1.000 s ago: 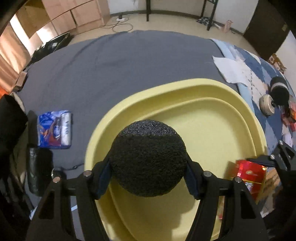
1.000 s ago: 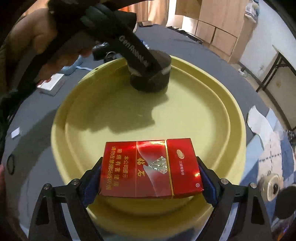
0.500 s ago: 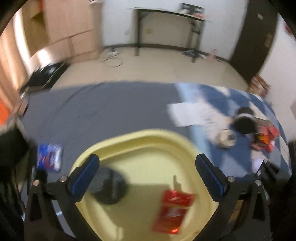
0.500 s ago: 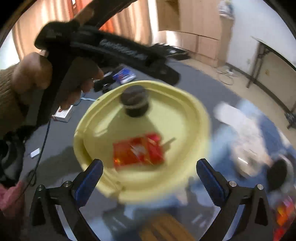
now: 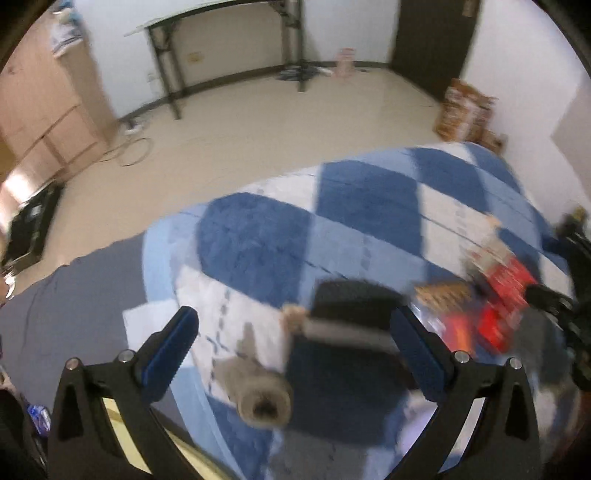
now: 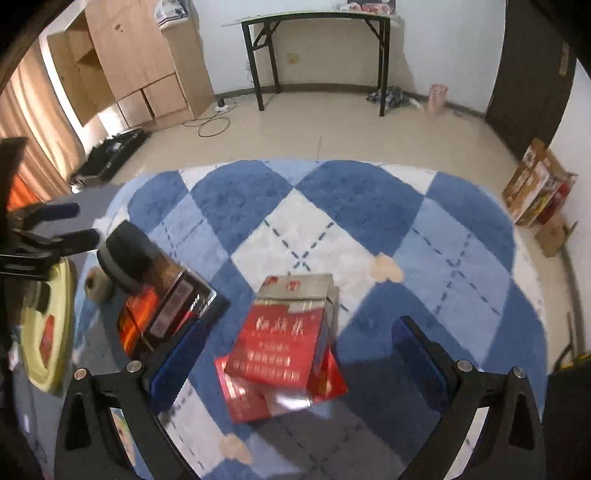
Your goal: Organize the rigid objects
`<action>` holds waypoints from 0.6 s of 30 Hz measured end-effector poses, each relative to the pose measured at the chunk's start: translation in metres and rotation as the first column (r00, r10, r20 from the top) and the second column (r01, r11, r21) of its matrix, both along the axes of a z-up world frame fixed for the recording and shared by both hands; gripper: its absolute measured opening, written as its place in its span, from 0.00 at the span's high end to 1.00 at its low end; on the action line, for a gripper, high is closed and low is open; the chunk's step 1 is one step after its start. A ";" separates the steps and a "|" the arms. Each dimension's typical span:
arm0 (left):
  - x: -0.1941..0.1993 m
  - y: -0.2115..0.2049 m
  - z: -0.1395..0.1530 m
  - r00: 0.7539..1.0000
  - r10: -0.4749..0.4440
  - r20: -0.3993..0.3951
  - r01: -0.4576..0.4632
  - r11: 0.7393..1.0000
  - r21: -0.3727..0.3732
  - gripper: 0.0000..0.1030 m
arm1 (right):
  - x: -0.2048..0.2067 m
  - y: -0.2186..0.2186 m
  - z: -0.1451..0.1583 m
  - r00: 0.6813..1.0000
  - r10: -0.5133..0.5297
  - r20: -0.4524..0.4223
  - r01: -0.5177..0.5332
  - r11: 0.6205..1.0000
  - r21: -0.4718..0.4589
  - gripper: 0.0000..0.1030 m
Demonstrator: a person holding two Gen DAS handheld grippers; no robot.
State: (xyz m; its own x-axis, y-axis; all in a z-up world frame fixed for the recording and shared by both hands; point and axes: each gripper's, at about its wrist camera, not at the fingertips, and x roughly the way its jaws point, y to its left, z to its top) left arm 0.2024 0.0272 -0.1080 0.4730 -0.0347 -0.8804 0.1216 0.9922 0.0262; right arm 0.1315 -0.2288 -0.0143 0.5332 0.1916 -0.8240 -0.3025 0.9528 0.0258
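Note:
My left gripper (image 5: 293,332) is open and empty, above a blurred black cylinder with a grey band (image 5: 351,306) and a twine spool (image 5: 264,398) on the blue checked blanket. My right gripper (image 6: 295,347) is also open and empty. It hangs over a red cigarette pack (image 6: 284,343) that lies on a second red pack (image 6: 258,398). The yellow tray (image 6: 55,288) shows at the left edge of the right wrist view with a red pack (image 6: 46,339) in it. The left gripper (image 6: 70,223) shows above the tray.
A black box with orange print (image 6: 166,306) lies beside the black cylinder (image 6: 129,254). Red boxes (image 5: 506,306) and white paper (image 5: 147,325) sit on the blanket (image 6: 332,206). Beyond are bare floor, a black folding table (image 6: 321,18), wooden cabinets and cardboard boxes (image 6: 535,188).
Both grippers opened and left the black foam ball and the red pack in the yellow tray. Both then swung away from the tray, over the blue checked blanket.

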 end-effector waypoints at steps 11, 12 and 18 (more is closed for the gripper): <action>0.011 -0.016 -0.017 0.997 -0.043 -0.067 0.039 0.997 -0.072 0.00 | 0.036 0.004 -0.038 0.995 0.081 -0.060 -0.087 0.992 -0.097 0.00; 0.012 -0.016 -0.019 0.997 -0.040 -0.073 0.033 0.995 -0.097 0.03 | 0.038 0.006 -0.043 0.995 0.085 -0.055 -0.091 0.989 -0.112 0.00; 0.013 -0.025 -0.033 0.989 -0.047 -0.143 0.007 0.964 -0.267 0.25 | 0.045 0.006 -0.065 0.990 0.134 -0.052 -0.139 0.983 -0.123 0.41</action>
